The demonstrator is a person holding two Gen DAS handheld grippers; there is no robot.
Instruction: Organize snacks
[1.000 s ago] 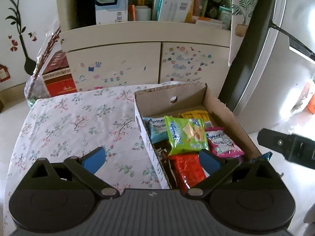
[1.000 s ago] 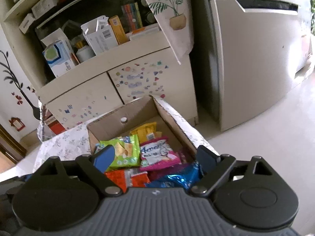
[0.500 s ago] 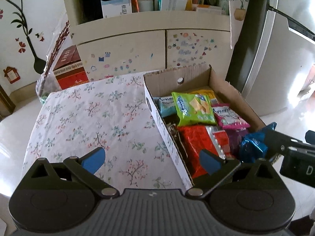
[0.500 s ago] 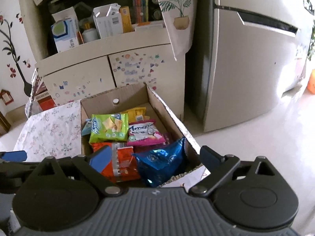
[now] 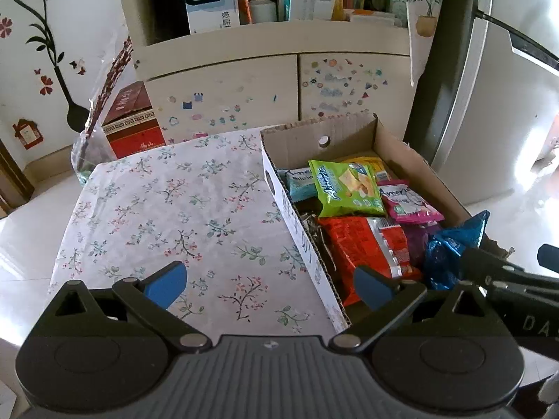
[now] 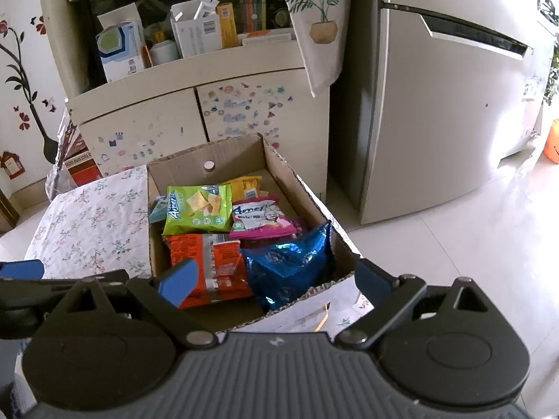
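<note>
**Blue bag sits dead ahead of my right gripper**

With both grippers held over the near end of the box [image 6: 307, 188], I read the next move off one relation: the blue bag [image 6: 290, 265] lies straight in front of my right gripper [image 6: 276, 281], low between its two blue pads and a little past them. It rests in the box's near right corner, leaning against the right wall, with its crimped top poking up over the rim. Its long axis runs roughly away from me, from the near wall toward the pink pack [image 6: 262, 218].

My right jaws have just been opening and now stand wide, pressing on nothing; the bag lies loose beyond the pads. My left gripper [image 5: 270, 282] is also spread wide and empty, one pad over the floral cloth [image 5: 167, 209], the other over the orange pack [image 5: 363, 248]. So the right hand is clearly the nearer to the blue bag, while the left is better placed for the orange pack or the green pack [image 5: 344, 188] behind it.

Whether the blue bag is fully settled inside or partly propped on the cardboard edge, I can't quite tell from these views. If it needs nudging, I'd guess a short push forward and down with the right.
</note>
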